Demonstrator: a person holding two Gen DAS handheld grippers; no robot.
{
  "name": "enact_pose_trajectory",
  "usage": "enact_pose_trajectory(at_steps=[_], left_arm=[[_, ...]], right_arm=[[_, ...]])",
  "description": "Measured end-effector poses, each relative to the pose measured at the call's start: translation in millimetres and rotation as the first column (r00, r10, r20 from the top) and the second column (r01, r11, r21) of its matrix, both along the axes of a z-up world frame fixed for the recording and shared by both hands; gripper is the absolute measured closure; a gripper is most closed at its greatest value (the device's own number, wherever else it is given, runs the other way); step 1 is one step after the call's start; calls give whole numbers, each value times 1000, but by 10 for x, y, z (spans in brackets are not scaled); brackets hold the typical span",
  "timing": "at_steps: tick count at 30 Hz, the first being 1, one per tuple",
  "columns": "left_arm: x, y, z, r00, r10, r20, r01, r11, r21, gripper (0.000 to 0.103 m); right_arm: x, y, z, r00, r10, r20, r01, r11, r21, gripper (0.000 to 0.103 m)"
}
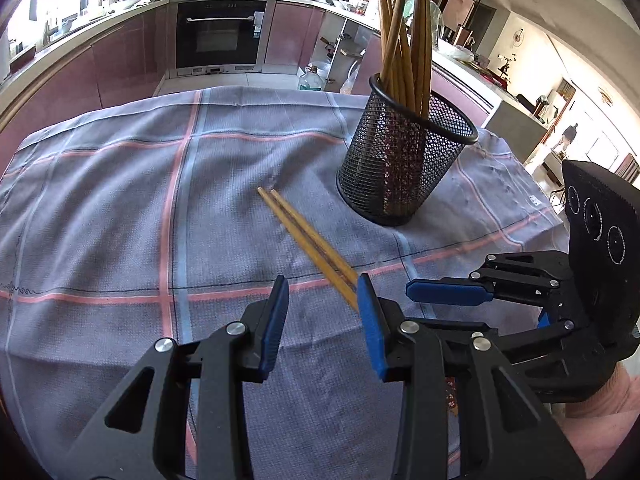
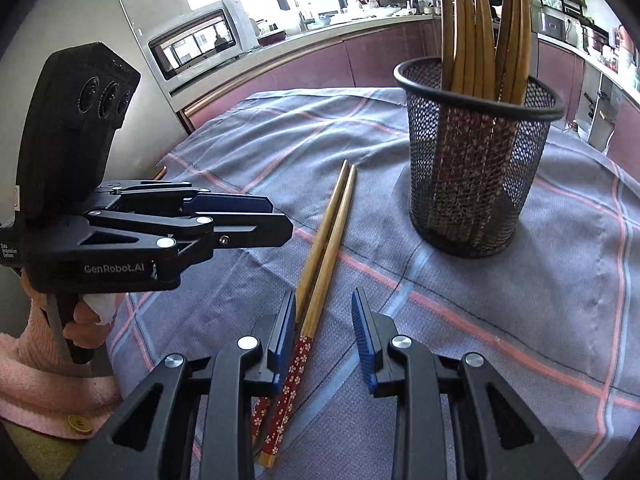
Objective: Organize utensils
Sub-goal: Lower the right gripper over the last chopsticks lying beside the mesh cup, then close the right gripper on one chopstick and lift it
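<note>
A pair of wooden chopsticks (image 1: 304,236) with red flowered handles lies on the checked cloth, side by side; it also shows in the right wrist view (image 2: 326,248). A black mesh holder (image 1: 404,160) with several chopsticks stands upright behind them, also in the right wrist view (image 2: 476,160). My right gripper (image 2: 324,320) is open, its fingers on either side of the pair near the handle ends; it shows from the side in the left wrist view (image 1: 448,294). My left gripper (image 1: 322,320) is open and empty, just left of the chopsticks; it also shows in the right wrist view (image 2: 256,216).
The grey cloth with pink and blue lines (image 1: 120,200) covers the table. Kitchen counters and an oven (image 1: 220,32) stand beyond the far edge. A steel fridge and a microwave (image 2: 200,40) are at the left in the right wrist view.
</note>
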State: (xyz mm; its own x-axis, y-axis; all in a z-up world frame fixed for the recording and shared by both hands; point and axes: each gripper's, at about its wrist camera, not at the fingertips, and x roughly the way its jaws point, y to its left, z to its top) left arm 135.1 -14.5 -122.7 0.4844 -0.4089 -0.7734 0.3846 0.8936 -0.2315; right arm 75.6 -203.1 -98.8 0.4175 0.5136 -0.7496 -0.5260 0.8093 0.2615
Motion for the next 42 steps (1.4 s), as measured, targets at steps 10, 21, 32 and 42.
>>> enact_pose_trajectory(at_steps=[10,21,32,42], left_arm=[[24,-24,-36,1000,1,-2,-1,1000,22,68],[51,-10,-39,1000,1,5,-1,999,38,68],[71,-70,-85,1000,-16,-3,16,998,57,65],[190,-191,-129,1000,-26,-14,27,995,92,65]], right_arm=[[100,-12,-46,1000,-26,4,26,1000,-18,82],[377,138,-53,999,-47,25,49,998,-51,84],[477,153,-60,997,-65,30,67,996,-64,96],[366,-30,3,995,-94,32,94,995,-24,98]])
